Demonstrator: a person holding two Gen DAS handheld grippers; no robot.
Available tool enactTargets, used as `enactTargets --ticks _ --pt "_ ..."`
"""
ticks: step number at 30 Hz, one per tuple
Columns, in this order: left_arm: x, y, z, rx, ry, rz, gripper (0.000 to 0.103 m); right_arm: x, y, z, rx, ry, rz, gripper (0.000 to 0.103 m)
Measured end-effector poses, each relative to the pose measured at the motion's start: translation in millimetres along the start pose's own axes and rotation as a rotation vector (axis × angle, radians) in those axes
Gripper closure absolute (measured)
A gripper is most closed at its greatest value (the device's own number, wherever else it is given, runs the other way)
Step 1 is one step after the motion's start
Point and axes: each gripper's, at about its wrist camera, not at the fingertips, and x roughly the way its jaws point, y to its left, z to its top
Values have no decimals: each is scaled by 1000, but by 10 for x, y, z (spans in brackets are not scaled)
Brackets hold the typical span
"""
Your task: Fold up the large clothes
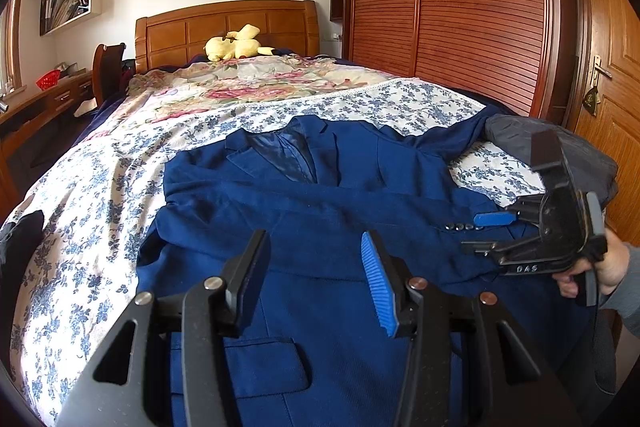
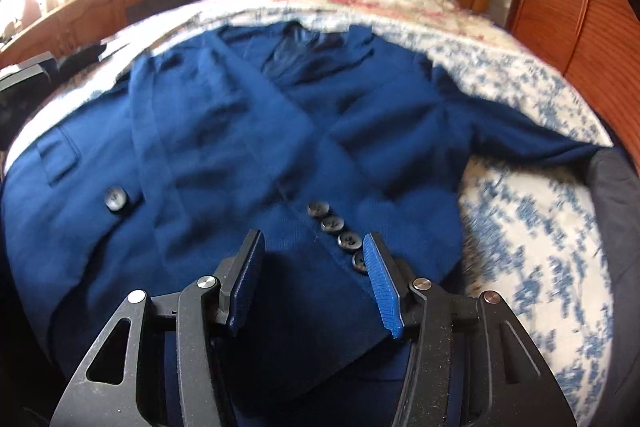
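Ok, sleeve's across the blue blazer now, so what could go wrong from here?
1. The right gripper is open over the cuff buttons of the navy blue suit jacket; the folded sleeve may slip back.
2. The other sleeve trails toward the dark grey garment at the bed's edge and could drag it.
3. The left gripper is open, so nothing pins the jacket.
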Motion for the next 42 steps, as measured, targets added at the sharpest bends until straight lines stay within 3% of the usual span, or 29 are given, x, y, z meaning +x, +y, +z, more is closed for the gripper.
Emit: enactTargets --ticks 7,23,33,42 --pt "83 6 -53 -1 22 33 57 27 -13 -63 7 -43 -11 45" --pt "505 -124 -23 19 91 57 57 -29 -101 -105 35 -86 56 45" --pt "829 -23 192 1 56 38 57 -37 -115 -116 41 -99 64 45" --pt "1121 101 71 -36 78 7 57 -27 -94 -120 45 -108 40 45"
